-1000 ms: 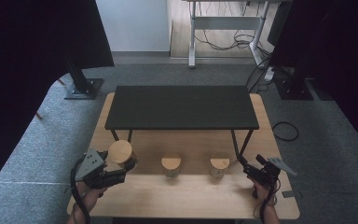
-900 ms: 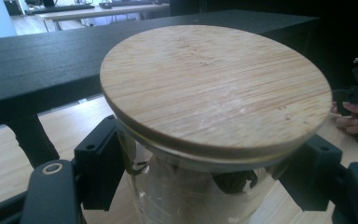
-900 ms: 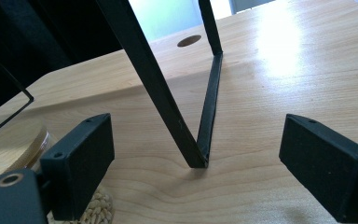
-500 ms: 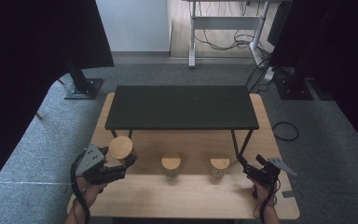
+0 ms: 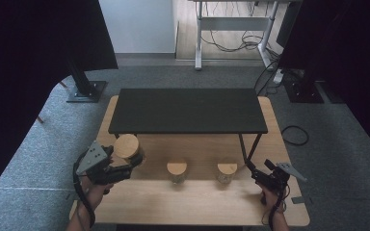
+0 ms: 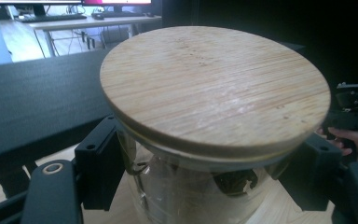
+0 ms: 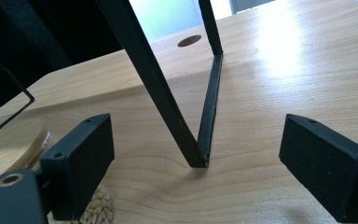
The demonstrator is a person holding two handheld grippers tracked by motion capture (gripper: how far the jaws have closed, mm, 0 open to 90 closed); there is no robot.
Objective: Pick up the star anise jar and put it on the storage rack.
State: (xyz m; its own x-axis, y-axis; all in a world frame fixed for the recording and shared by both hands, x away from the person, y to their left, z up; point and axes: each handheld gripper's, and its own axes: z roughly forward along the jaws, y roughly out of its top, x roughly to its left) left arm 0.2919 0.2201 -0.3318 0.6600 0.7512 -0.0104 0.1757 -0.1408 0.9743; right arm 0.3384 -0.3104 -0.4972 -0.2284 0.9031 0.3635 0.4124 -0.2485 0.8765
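Observation:
A glass jar with a round bamboo lid (image 5: 126, 146) (image 6: 214, 84) sits between the jaws of my left gripper (image 5: 131, 160) (image 6: 209, 184), which is shut on its glass body just below the lid. The jar is at the left of the wooden table (image 5: 197, 207), beside the front left corner of the black shelf (image 5: 188, 110). My right gripper (image 5: 251, 169) (image 7: 200, 140) stands open at the front right, low over the table, with nothing held; the shelf's V-shaped black leg (image 7: 205, 116) is just ahead of its jaws.
Two smaller bamboo-lidded jars stand on the table in front of the shelf, one in the middle (image 5: 177, 169) and one (image 5: 227, 171) (image 7: 23, 144) holding pale grains, close to the left of my right gripper. Grey carpet surrounds the table.
My left gripper has carried the lidded jar a little farther from the person, toward the shelf's front left corner. The right gripper has stayed in place, open.

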